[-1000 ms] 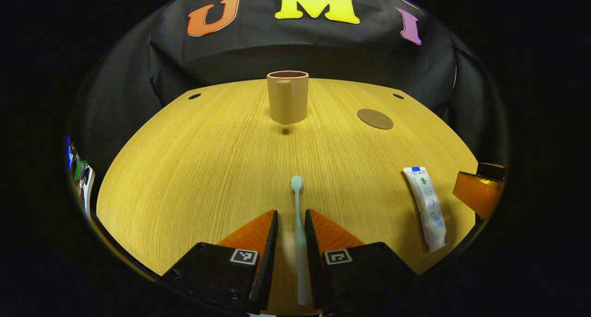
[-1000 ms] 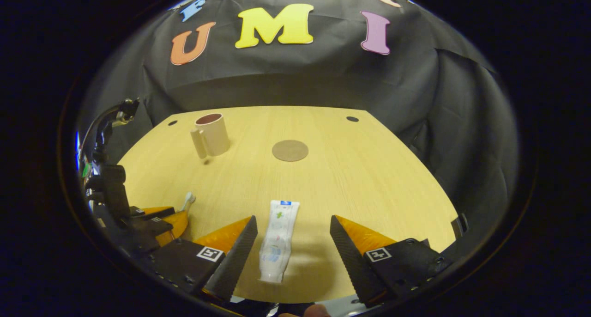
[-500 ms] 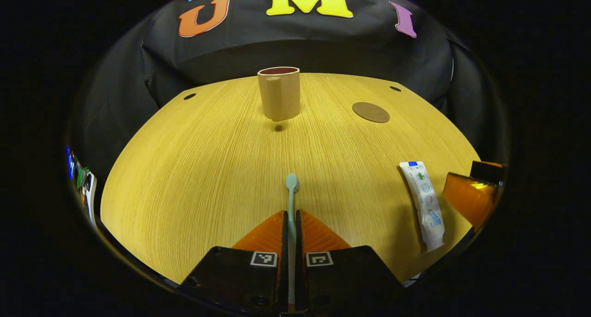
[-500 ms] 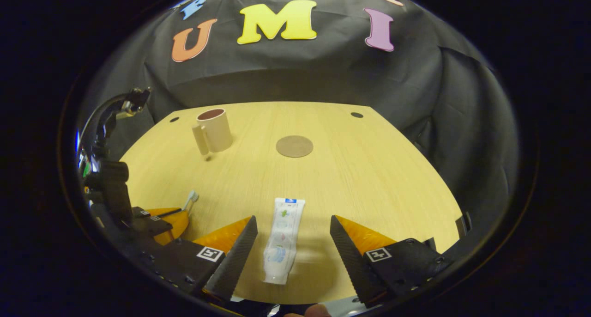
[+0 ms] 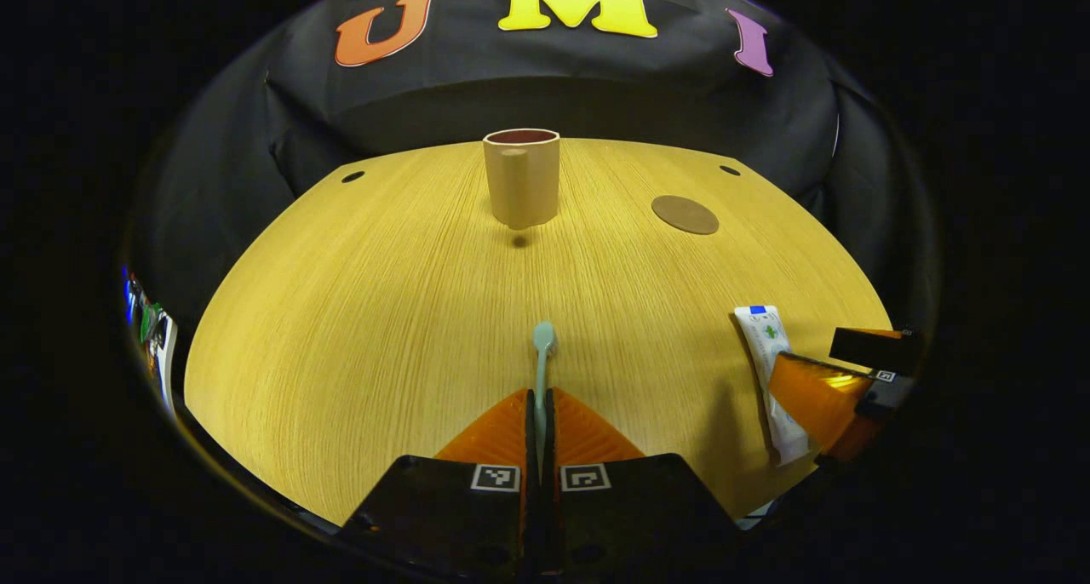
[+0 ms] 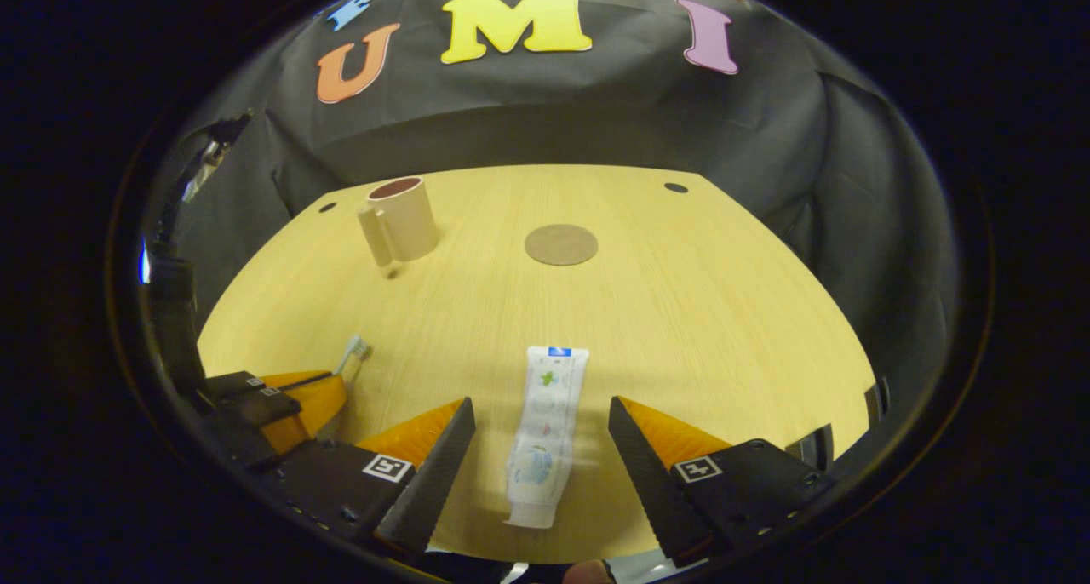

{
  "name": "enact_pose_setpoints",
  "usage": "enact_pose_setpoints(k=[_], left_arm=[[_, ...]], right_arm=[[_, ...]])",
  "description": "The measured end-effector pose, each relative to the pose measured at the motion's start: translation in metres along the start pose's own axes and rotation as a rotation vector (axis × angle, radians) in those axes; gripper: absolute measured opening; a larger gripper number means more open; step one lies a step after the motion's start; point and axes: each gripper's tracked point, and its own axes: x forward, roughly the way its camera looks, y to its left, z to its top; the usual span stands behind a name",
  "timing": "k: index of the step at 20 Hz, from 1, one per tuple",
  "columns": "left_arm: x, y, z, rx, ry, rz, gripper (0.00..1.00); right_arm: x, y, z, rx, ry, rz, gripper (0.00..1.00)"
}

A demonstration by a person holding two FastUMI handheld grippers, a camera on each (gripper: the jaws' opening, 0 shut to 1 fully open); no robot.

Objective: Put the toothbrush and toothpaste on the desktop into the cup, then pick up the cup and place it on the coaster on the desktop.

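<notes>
- Left gripper view: the left gripper (image 5: 538,414) has its jaws drawn tight on the handle of the toothbrush (image 5: 542,346), whose head pokes forward just above the table (image 5: 358,329).
- Right gripper view: the right gripper (image 6: 536,435) has its jaws spread wide, one on each side of the toothpaste (image 6: 545,418), touching neither side as far as can be seen. The tube lies flat on the table, cap end toward the camera.
- The cup (image 5: 521,178) stands upright toward the far side of the table, handle facing the left gripper, with nothing seen sticking out of it. The coaster (image 5: 685,214) lies bare, apart from the cup and to its right.
- Step in hand, as I judge it: loading the cup. The toothbrush is gripped; the toothpaste is framed but not gripped.
- The next move calls for lifting the toothbrush clear, carrying it over the cup's rim and tipping it in handle-down or head-down without knocking the cup.
- For the toothpaste, the jaws need to narrow squarely across the tube's width, since a soft tube may squash or slip.
</notes>
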Motion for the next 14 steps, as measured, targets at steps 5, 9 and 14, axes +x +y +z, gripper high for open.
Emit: enact_pose_setpoints(k=[5,9,14], left_arm=[[-0.010,0.009,0.012,-0.006,-0.026,0.007,0.03],[-0.018,0.008,0.021,-0.021,-0.040,-0.017,0.04],[-0.022,0.013,0.035,-0.042,-0.052,-0.023,0.03]], right_arm=[[0.016,0.001,-0.001,0.002,-0.004,-0.020,0.92],[0.030,-0.004,-0.005,0.021,0.025,-0.044,0.75],[0.037,-0.007,-0.015,0.057,0.065,-0.045,0.61]])
